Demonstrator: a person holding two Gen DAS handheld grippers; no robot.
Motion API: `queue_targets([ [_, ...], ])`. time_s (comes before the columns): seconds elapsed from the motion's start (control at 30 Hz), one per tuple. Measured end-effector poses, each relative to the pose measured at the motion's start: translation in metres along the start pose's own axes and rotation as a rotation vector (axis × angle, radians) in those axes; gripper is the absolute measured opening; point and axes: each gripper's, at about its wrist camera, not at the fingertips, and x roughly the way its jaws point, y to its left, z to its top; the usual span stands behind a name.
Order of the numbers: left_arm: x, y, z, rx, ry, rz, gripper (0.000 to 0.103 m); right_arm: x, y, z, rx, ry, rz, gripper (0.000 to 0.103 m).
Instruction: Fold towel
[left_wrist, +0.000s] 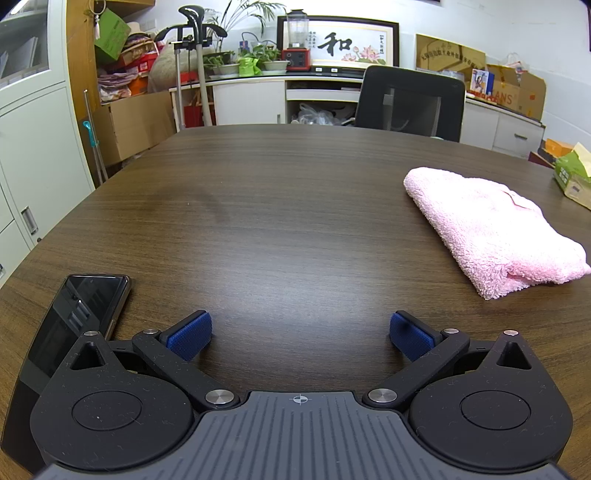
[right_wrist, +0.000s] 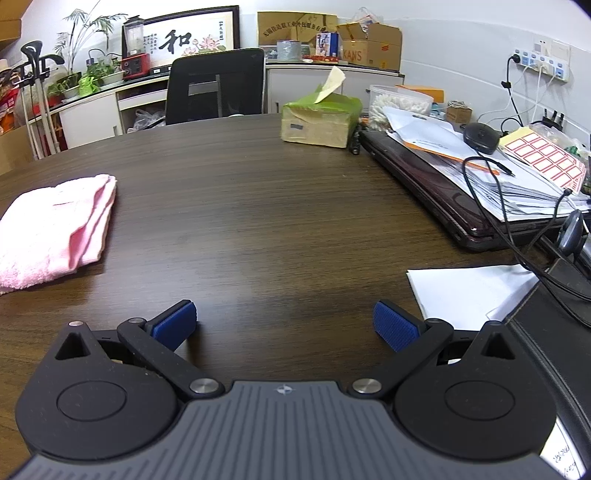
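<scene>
A pink fluffy towel (left_wrist: 491, 229) lies folded in a thick bundle on the dark wooden table (left_wrist: 280, 206), to the right in the left wrist view. The same towel (right_wrist: 55, 225) shows at the left edge of the right wrist view, layered edges facing right. My left gripper (left_wrist: 300, 332) hovers over bare table, open, blue pads wide apart with nothing between them, well left of the towel. My right gripper (right_wrist: 284, 323) is open too, empty, to the right of the towel. Neither gripper touches the towel.
A black phone (left_wrist: 74, 325) lies by the left gripper's left finger. A green tissue box (right_wrist: 319, 118), a laptop (right_wrist: 454, 199) stacked with papers and cables, and a white sheet (right_wrist: 469, 291) crowd the table's right side. A black chair (left_wrist: 410, 103) stands behind the table.
</scene>
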Motion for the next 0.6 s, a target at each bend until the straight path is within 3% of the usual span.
queue_targets([
  [0.6, -0.007, 0.004, -0.002, -0.019, -0.008, 0.011, 0.103, 0.003, -0.006, 0.000, -0.004, -0.005, 0.010, 0.103],
])
